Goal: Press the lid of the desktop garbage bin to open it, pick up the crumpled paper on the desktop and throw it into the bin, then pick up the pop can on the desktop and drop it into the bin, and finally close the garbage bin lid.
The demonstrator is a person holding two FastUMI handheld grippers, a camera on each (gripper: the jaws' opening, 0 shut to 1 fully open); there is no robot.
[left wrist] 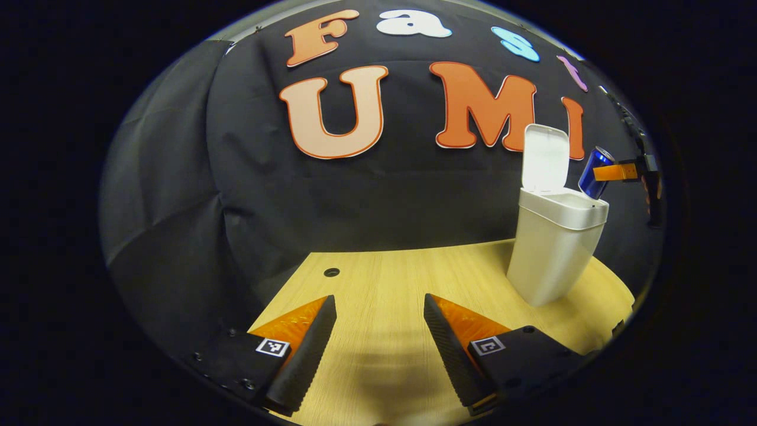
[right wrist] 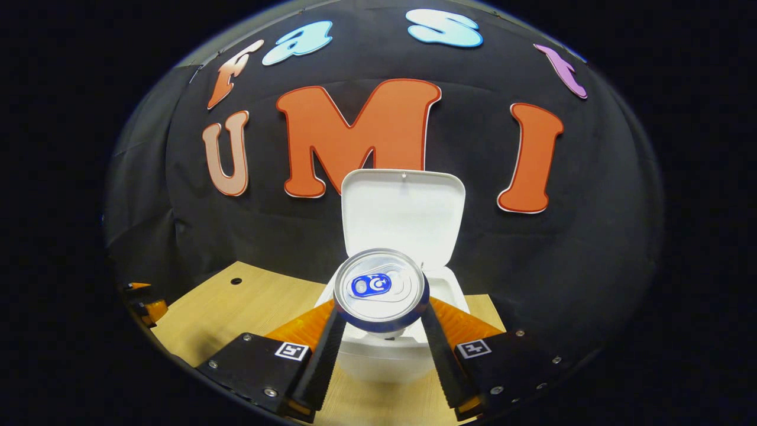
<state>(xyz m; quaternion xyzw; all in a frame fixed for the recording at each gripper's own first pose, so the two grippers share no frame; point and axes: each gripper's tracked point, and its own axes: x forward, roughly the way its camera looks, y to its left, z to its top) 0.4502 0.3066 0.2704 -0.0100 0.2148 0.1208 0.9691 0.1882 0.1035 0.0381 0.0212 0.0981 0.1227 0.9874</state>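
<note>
Right gripper view first: my right gripper (right wrist: 379,316) has its two fingers clamped on the pop can (right wrist: 381,290), one pressing on each side of it just under the rim. I see the can's silver top end-on, with its pull tab (the tab has a blue patch). Behind and below the can stands the white garbage bin (right wrist: 408,349), its mouth uncovered, and its lid (right wrist: 403,213) is swung up and back, upright against the black cloth wall (right wrist: 591,266). The can hangs over the near edge of the bin's mouth.

In the left gripper view, my left gripper (left wrist: 379,313) is spread wide with nothing between its fingers, low over the wooden desktop (left wrist: 378,284). Farther off to the right the bin (left wrist: 553,248) stands on the desktop with its lid (left wrist: 545,157) raised. Just beyond its rim the blue can (left wrist: 594,171) is tilted, gripped by the other gripper (left wrist: 618,172), right beside the bin's opening.
</note>
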